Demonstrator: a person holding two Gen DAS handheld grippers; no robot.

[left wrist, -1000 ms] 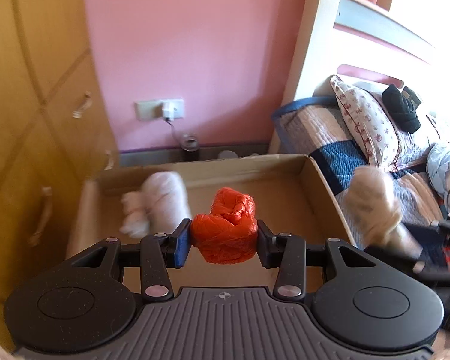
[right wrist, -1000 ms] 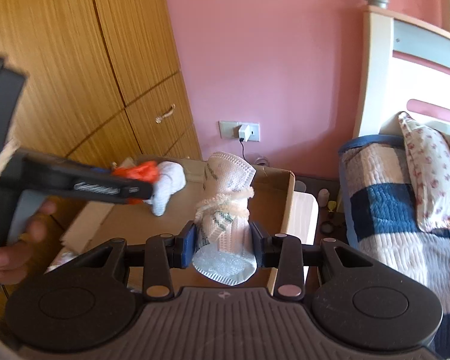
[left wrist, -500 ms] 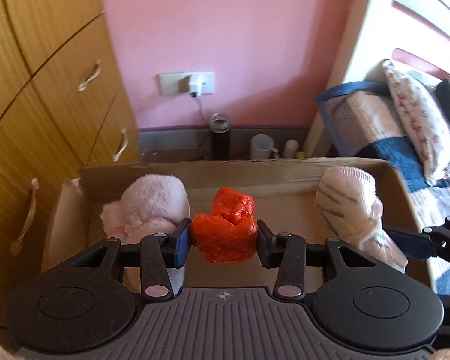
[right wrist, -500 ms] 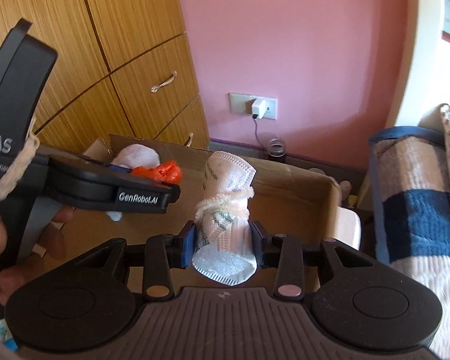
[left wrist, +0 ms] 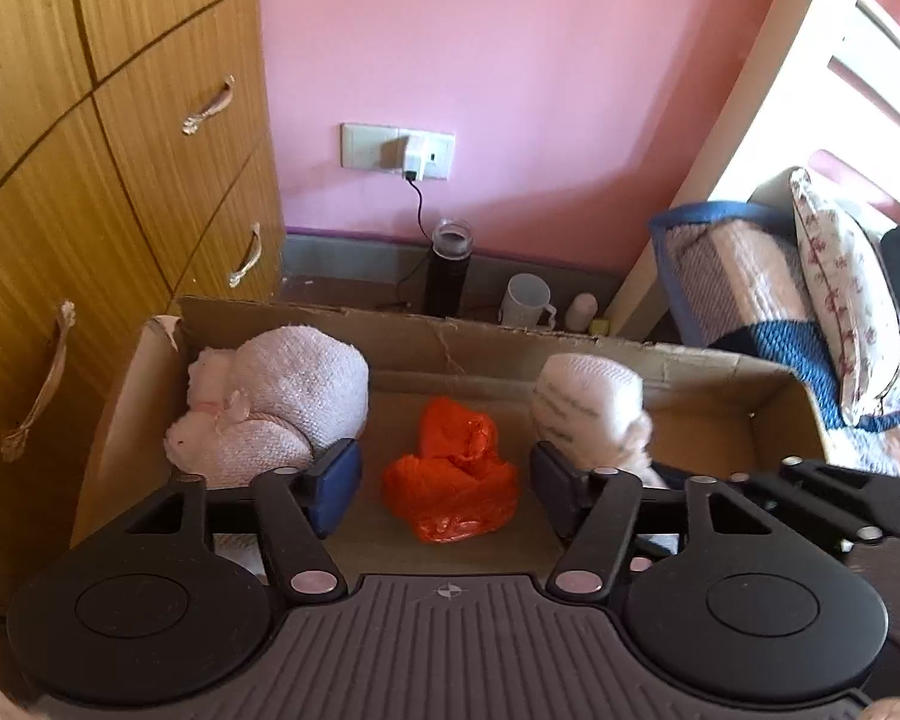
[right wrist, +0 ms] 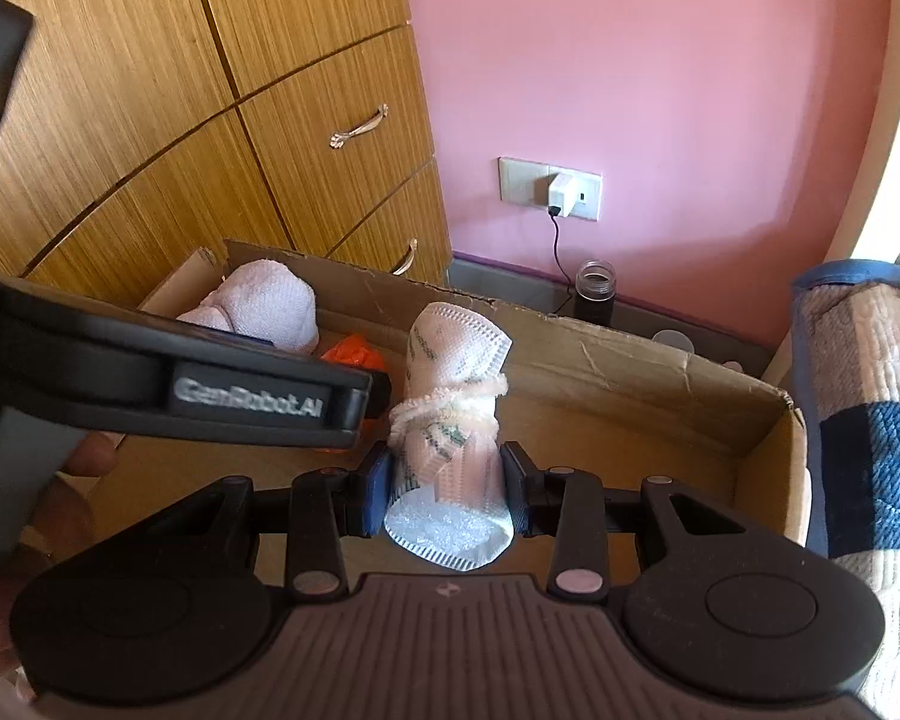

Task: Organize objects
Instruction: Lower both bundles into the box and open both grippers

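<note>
An orange plastic bundle [left wrist: 450, 480] lies on the floor of the cardboard box [left wrist: 570, 348], between the blue pads of my left gripper [left wrist: 447, 483]. The jaws are opening and the pads stand clear of the bundle on both sides. A pink rolled towel [left wrist: 282, 402] sits in the box's far left corner. My right gripper [right wrist: 447, 492] is shut on a white rolled sock bundle [right wrist: 450, 414], held upright over the box [right wrist: 630, 354]; the same sock bundle [left wrist: 594, 408] shows at right in the left wrist view. The left gripper's body [right wrist: 168, 384] crosses the right wrist view.
A wooden wardrobe [left wrist: 90, 180] with drawer handles stands left of the box. Behind the box are a dark bottle [left wrist: 447, 267], a white mug [left wrist: 525, 300] and a wall socket with charger [left wrist: 397, 147]. A bed with quilt and pillow [left wrist: 834, 300] lies at right.
The left jaws have spread and let the orange bundle drop onto the box floor. Both grippers came lower and closer over the box, the right one still holding the sock bundle.
</note>
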